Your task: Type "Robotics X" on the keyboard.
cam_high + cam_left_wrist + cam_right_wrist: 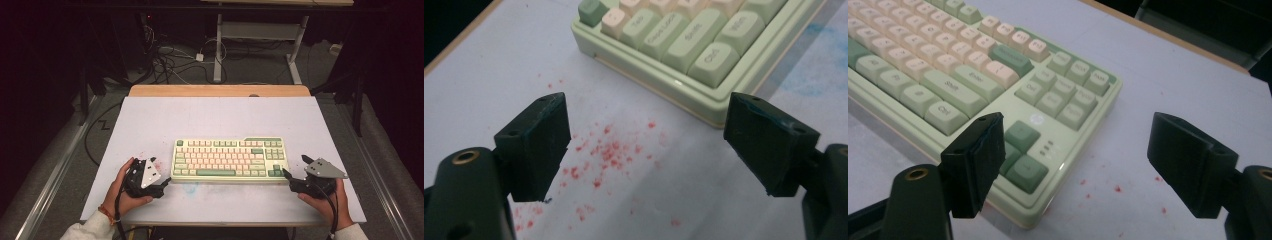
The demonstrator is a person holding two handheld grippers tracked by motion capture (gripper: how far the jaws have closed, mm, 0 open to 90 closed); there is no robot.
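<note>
So the keyboard (230, 159) is sitting flat around the middle of the white table (220, 117), a bit toward the near edge. The left gripper (162, 184) is parked right off its near left corner with jaws spread wide, nothing in them, over a patch of red specks (606, 152). The right gripper (296, 167) is at the near right corner, also wide open and empty, one jaw hanging over the arrow keys (1020, 150). Neither is touching the keyboard as far as I can see.
</note>
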